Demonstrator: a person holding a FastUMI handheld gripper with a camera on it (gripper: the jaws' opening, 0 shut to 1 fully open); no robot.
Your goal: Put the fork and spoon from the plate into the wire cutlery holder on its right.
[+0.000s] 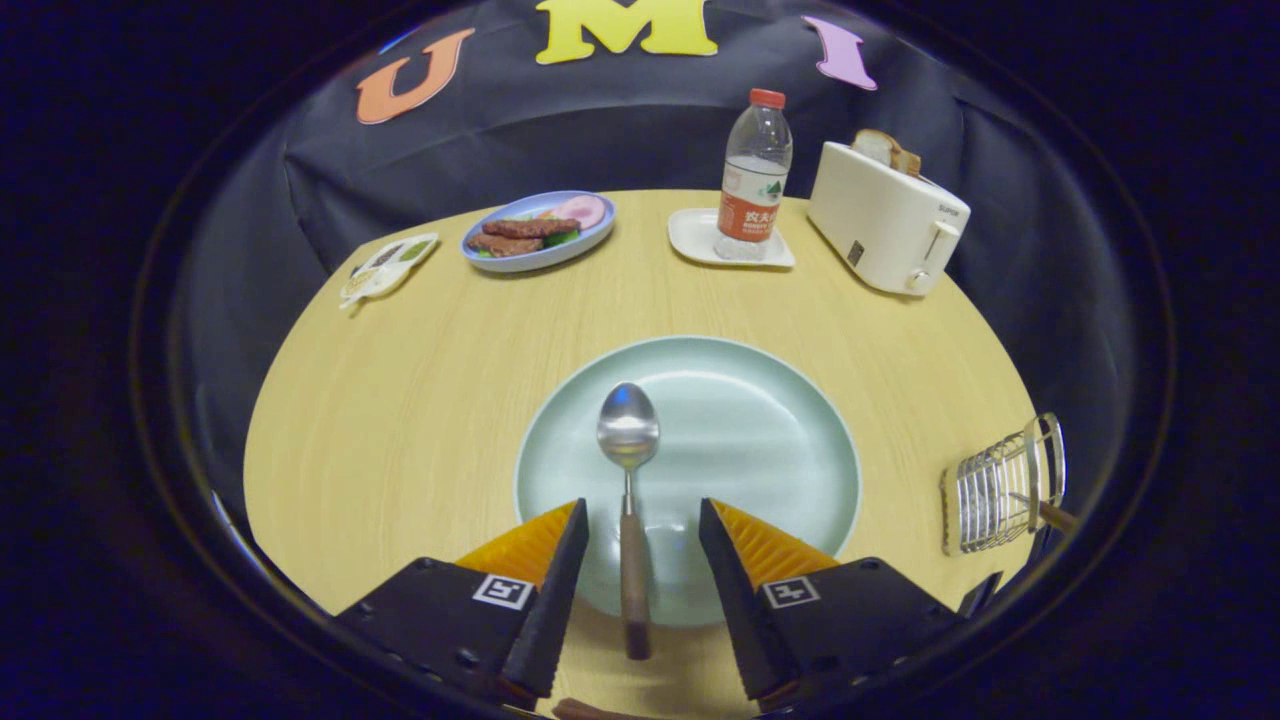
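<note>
Spoon [629,470] first, since it lies right where we need it: on the pale green plate [740,440], its bowl pointing away from us and its wooden handle running straight back between the fingers of our hand-held gripper [642,545]. The long axis of the spoon lines up with the way the hand-held gripper looks, so the fingers flank the handle on either side. They stand apart, touching nothing; a clear gap shows on both sides of the handle.

We judge that closing across the handle would need little more than a small drop toward the plate, as the handle's end overhangs the near rim onto the wooden surface [400,400].

Off to our right, near the edge of the surface, sits the wire cutlery holder [1000,487], with a brown handle poking out of it. We cannot tell for sure whether that is the fork.

Beyond the plate stand a water bottle [753,180], a toaster [885,220] and a food plate [538,230].
</note>
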